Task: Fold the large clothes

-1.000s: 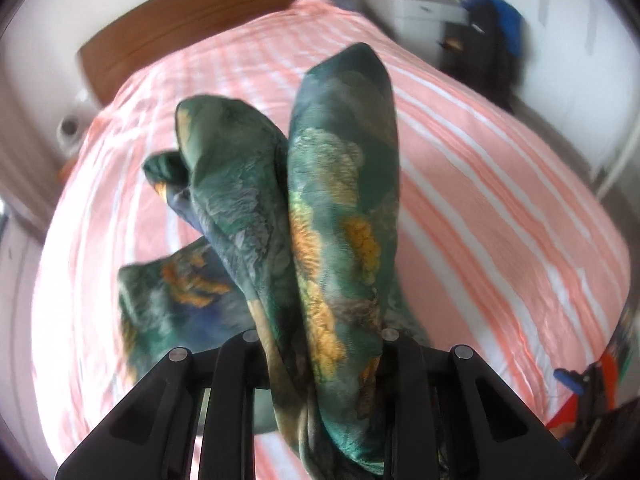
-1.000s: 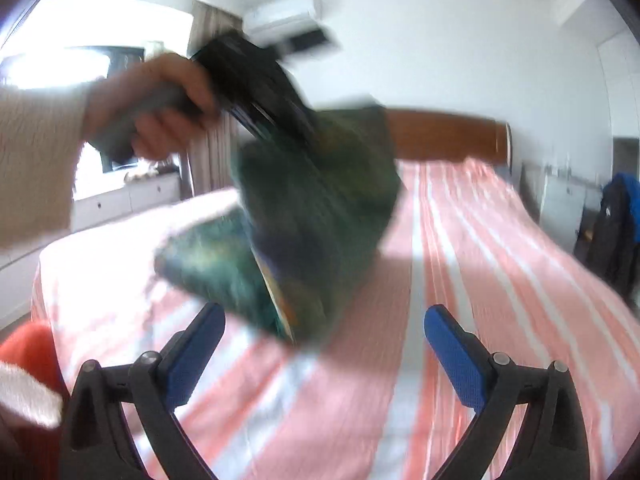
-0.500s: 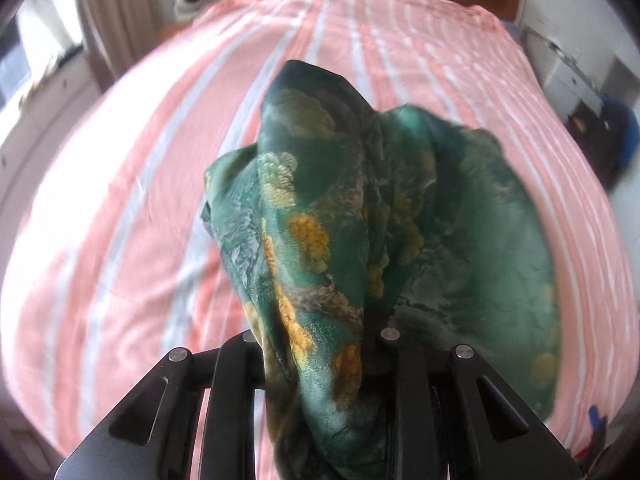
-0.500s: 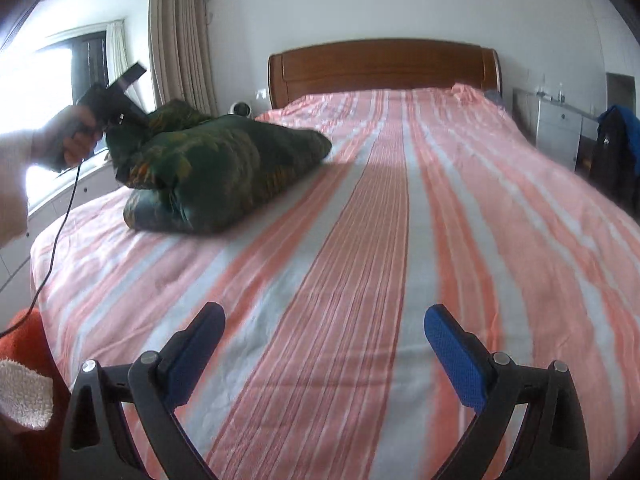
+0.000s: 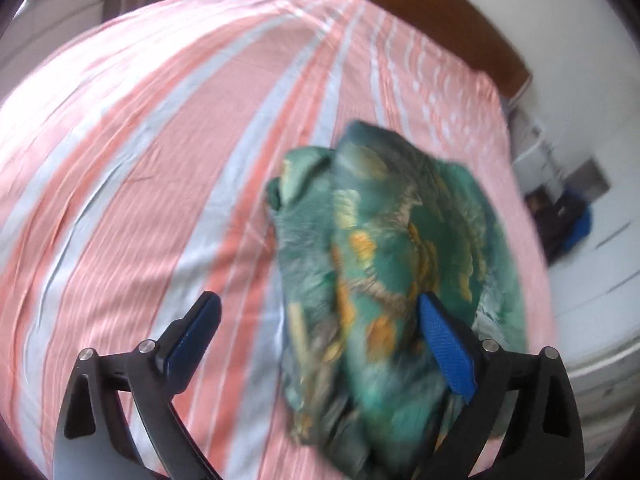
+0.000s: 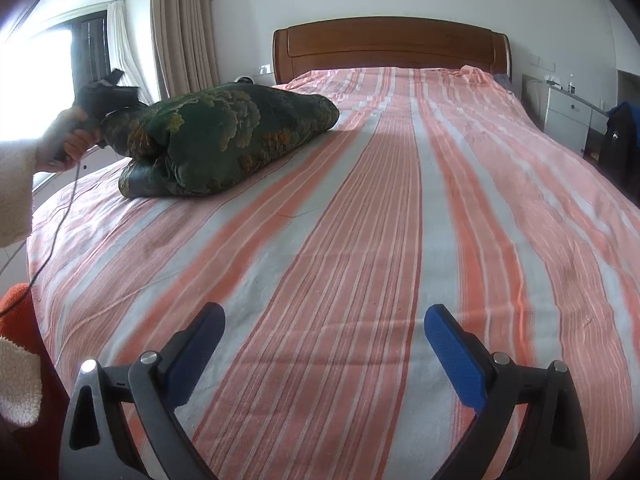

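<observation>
Green garment dropped in a bundle near the bed's left edge, both grippers empty.

The left gripper (image 5: 318, 322) has just been opening — its jaws stand wide, the green patterned garment (image 6: 224, 140) lying loose between them and gripped by neither pad. The right gripper (image 6: 324, 338) hangs spread over the bare striped bedspread (image 6: 400, 220) near the foot edge, holding nothing. The likely trouble: the cloth is bunched, so a grab could catch several layers and fold in a tangle, or drag it off the edge. The headboard (image 6: 392, 46) and nightstand (image 6: 568, 116) stand well apart — nothing blocks the middle.
</observation>
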A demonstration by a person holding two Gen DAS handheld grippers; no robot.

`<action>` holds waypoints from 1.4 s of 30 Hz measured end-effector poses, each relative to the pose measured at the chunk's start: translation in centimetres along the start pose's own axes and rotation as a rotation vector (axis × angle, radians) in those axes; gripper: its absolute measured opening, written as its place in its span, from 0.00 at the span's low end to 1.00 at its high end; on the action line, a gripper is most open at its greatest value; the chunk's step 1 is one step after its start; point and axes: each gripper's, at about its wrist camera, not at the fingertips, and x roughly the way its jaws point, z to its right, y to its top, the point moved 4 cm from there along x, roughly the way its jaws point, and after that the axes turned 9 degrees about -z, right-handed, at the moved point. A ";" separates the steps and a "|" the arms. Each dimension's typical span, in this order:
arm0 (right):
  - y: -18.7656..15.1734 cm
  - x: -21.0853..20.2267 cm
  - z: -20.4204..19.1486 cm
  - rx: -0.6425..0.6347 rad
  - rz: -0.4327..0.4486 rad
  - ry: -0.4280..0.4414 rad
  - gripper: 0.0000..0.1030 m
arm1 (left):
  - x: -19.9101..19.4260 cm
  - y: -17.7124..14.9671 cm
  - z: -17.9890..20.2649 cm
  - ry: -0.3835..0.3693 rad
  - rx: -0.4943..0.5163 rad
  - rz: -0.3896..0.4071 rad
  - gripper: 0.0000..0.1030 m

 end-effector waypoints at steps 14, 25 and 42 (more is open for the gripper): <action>-0.8 1.1 0.3 0.018 -0.033 -0.016 0.96 | 5.0 -2.4 0.5 0.112 0.073 -0.074 0.48; -0.4 -1.3 1.5 0.081 0.025 -0.013 0.96 | -6.9 -11.1 3.8 0.239 0.121 0.176 0.92; -1.5 -2.2 1.4 0.089 0.024 -0.042 0.96 | -7.9 -22.4 9.4 0.528 0.253 0.280 0.95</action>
